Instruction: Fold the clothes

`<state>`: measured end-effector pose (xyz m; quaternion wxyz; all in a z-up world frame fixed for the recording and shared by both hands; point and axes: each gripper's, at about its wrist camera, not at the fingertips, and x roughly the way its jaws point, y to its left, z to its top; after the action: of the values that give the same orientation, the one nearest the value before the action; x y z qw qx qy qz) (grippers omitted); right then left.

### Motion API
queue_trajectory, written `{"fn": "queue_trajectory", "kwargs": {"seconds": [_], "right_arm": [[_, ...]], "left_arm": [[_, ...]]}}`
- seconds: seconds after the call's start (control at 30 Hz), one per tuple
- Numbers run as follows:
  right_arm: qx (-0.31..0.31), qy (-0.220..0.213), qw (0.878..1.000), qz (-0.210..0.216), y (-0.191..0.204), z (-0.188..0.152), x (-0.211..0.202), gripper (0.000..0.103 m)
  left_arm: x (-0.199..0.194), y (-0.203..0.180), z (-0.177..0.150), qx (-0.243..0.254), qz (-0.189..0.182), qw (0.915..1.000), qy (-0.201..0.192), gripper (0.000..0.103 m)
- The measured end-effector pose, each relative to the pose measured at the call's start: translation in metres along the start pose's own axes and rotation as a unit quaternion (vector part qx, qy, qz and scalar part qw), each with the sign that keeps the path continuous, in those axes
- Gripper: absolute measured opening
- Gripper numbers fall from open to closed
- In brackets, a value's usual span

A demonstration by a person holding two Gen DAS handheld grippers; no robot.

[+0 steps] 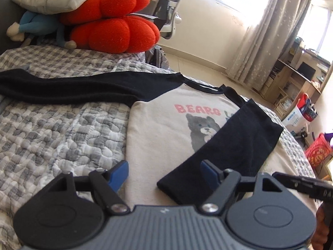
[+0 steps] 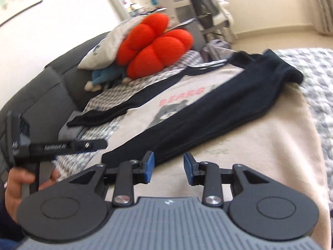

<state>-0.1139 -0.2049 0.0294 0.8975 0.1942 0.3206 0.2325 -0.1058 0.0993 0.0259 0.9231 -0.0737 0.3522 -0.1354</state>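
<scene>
The shirt (image 1: 158, 129) lies flat on the bed (image 1: 62, 125), one sleeve (image 1: 224, 145) folded across its chest. Soft, light, limp: pinch the outstretched sleeve's (image 1: 62, 87) cuff. Both grippers' (image 1: 164, 173) (image 2: 169, 167) fingers gape empty.

Plenty of room right ahead of the left gripper (image 1: 163, 174): its jaws stand wide apart with only flat cream shirt (image 1: 158, 137) between them. The folded black sleeve (image 1: 224, 145) lies just at the right jaw, its cuff end almost touching the blue pad. Off to the left of the jaws it's all flat checked quilt (image 1: 52, 129), nothing sticking up. Far ahead the red cushions (image 1: 112, 20) pile up and block the way. The right gripper (image 2: 169, 169) has a narrower gap, empty, with the sleeve edge just ahead of its left jaw.
</scene>
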Motion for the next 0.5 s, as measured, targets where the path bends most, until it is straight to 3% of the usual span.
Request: {"fn": "queue_trajectory", "kwargs": {"seconds": [0.07,0.13,0.23,0.3,0.33,0.5], "right_arm": [[0.055,-0.004,0.998,-0.005,-0.02,-0.001,0.0,0.036],[0.084,-0.012,0.996,0.018,-0.032,-0.005,-0.001,0.036],[0.091,-0.033,0.995,0.027,-0.037,-0.01,-0.001,0.033],[0.084,-0.044,0.995,0.027,-0.036,-0.013,-0.001,0.032],[0.078,-0.048,0.995,0.026,-0.035,-0.014,-0.002,0.032],[0.07,-0.058,0.995,0.033,-0.038,-0.016,-0.003,0.032]], "left_arm": [[0.006,-0.009,-0.003,0.024,0.0,0.9996,0.011,0.056],[0.014,-0.013,-0.005,0.028,0.001,0.9994,0.022,0.047],[0.021,-0.025,-0.008,0.064,0.027,0.9975,0.011,0.043],[0.022,-0.031,-0.009,0.082,0.04,0.9958,0.002,0.027],[0.02,-0.033,-0.009,0.086,0.039,0.9956,-0.002,0.012],[0.013,-0.033,-0.01,0.081,0.041,0.9958,-0.012,0.008]]}}
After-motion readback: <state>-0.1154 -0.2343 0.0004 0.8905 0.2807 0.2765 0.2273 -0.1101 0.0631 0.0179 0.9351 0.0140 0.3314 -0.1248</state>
